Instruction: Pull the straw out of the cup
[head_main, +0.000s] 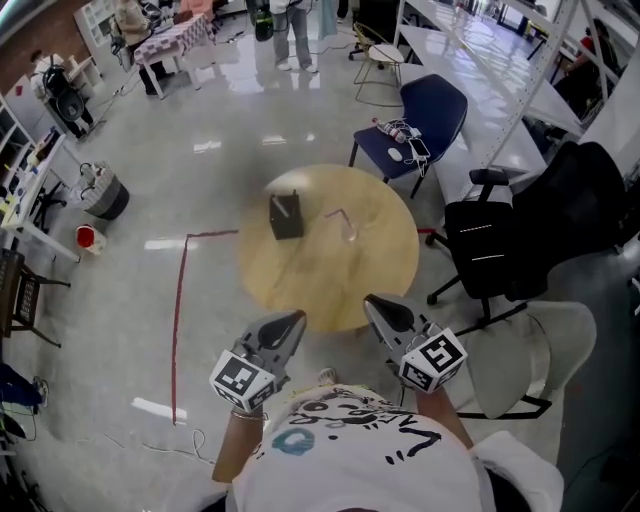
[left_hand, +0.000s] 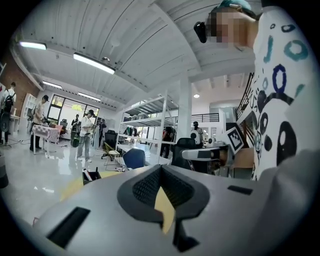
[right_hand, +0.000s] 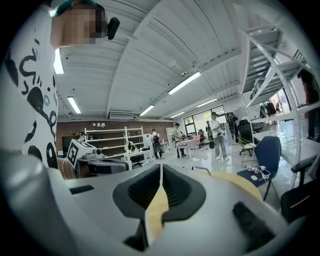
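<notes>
**Q:** While the left gripper (head_main: 297, 319) and the right gripper (head_main: 371, 302) hover at the near edge of the round desk (head_main: 385, 275), what is the state of each?

**A:** Left gripper: jaws fully together, nothing between them. Right gripper: same condition, jaws pressed tip to tip, nothing held. Each gripper's own view confirms this, with the two jaws meeting along a single line. Both grippers are well apart from everything on the desk.

**Q:** Where is the straw?

**A:** The straw (head_main: 347, 222) stands near the centre of the desk, slightly to the right. Its top section is bent over toward the left. Its lower end sits in a clear cup (head_main: 352, 237), which is faint in the head view. The right gripper view shows the bent top just above that gripper's jaw tips.

**Q:** What else is on the desk?

**A:** One dark box (head_main: 286, 217) sits just left of the straw and does not touch it. A blue chair (head_main: 432, 108) stands beyond the far right edge of the desk. A black office chair (head_main: 500, 245) stands to the right.
</notes>
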